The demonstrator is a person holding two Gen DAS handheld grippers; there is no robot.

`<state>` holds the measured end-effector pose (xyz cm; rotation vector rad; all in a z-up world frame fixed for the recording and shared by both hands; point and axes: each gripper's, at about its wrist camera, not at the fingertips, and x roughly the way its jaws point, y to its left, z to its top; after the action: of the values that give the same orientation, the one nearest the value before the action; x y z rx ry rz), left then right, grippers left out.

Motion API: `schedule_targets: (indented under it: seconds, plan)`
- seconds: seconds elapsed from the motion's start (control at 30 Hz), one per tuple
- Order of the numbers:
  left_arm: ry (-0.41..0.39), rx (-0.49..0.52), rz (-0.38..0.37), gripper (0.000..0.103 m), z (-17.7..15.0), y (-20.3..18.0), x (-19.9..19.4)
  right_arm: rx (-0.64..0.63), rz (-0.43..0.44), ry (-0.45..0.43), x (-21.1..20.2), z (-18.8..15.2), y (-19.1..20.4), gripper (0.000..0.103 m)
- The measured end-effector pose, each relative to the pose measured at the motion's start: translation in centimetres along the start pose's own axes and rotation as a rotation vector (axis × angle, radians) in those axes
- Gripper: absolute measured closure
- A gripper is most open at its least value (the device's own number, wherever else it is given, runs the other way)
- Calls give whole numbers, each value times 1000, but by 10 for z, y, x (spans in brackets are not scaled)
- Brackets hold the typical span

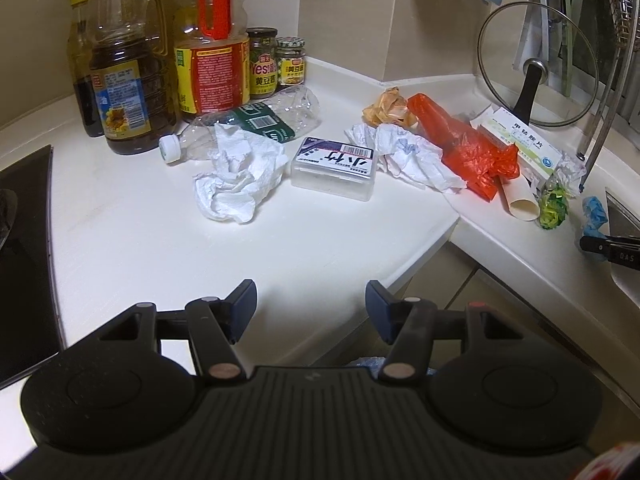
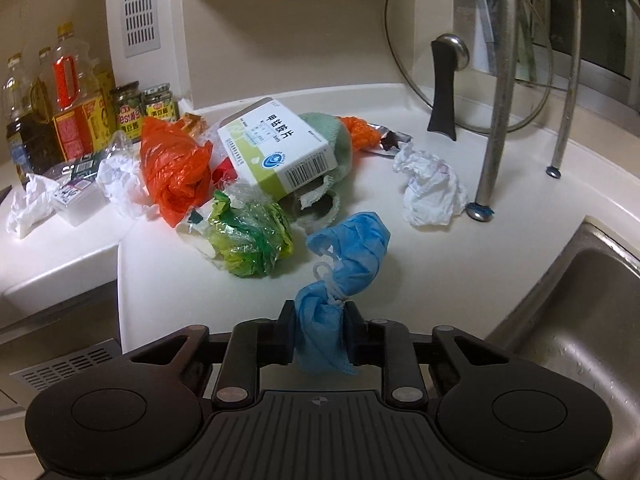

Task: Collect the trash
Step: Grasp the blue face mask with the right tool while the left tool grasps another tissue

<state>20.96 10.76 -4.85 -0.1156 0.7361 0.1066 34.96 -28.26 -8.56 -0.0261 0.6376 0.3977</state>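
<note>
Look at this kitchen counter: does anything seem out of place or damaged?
Yes. A crushed plastic bottle lies on its side beside upright oil bottles; crumpled tissue and a torn orange bag litter the counter.

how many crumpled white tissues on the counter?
3: one beside the crushed bottle, left of the clear plastic box; one between that box and the orange bag; one by the rack leg. The pile may hide more.

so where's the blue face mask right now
In the right wrist view the blue face mask is pinched at its near end between the right gripper fingers, at the counter's front edge, just right of the green wrapper and left of the sink.
</note>
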Motion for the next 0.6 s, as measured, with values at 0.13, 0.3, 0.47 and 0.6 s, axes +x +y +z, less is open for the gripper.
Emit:
schedule_targets:
  seconds: [0.13,0.3,0.47,0.6]
  plan:
    - [1,13,-14,46,4,-3,7,14,-11,-17,-9,1,-1,80]
    - [-9,42,-31,46,12,-5,17,46,-26,-45,-20,8,-2,80]
    - [-33,59,-5,44,24,4,29,59,-39,-71,-31,15,0,80]
    - [-59,59,23,39,35,20,39,73,-52,-85,-34,20,3,80]
